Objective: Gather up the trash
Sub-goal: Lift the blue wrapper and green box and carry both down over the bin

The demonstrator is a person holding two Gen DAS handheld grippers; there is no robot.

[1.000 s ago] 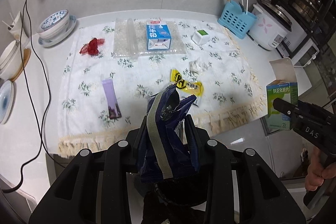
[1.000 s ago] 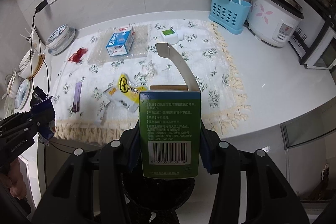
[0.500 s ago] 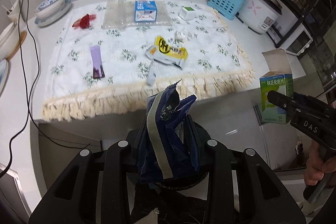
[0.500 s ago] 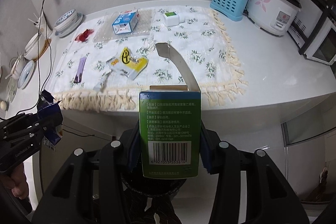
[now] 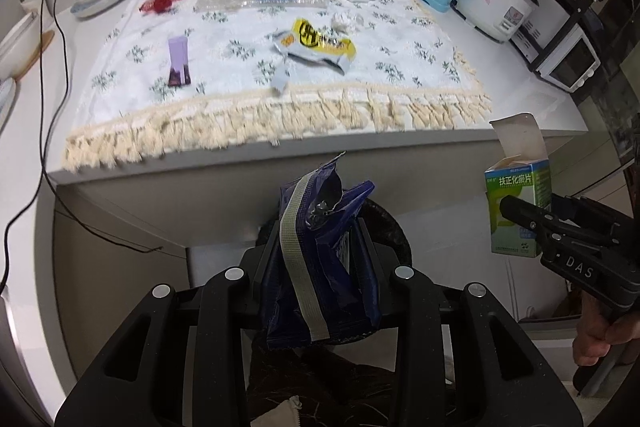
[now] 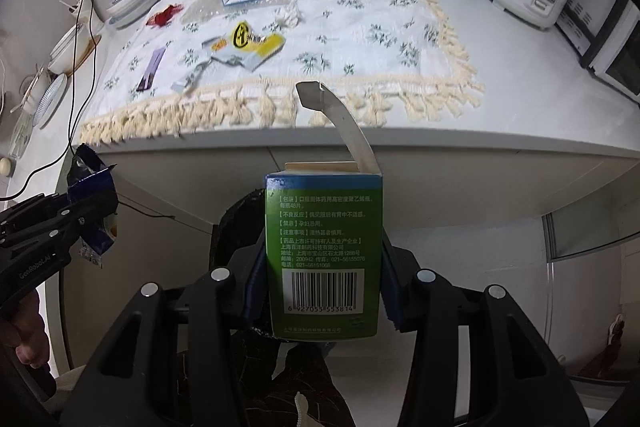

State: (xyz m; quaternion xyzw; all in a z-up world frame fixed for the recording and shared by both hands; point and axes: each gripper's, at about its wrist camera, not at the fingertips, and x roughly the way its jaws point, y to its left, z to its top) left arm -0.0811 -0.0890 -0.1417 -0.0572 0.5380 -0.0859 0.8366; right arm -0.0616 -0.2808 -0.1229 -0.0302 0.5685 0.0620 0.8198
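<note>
left gripper (image 5: 320, 259): we clamp the blue wrapper (image 5: 320, 247).
right gripper (image 6: 322, 283): we clamp the green box (image 6: 323, 251).
risk: either could miss the black bin (image 5: 390, 227) if released off-centre.

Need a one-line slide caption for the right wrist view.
Right gripper grips an open green carton over a dark bin, with trash on the cloth-covered counter beyond.

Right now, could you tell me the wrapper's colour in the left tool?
Dark blue wrapper, grey stripe; left wrist view.
</note>
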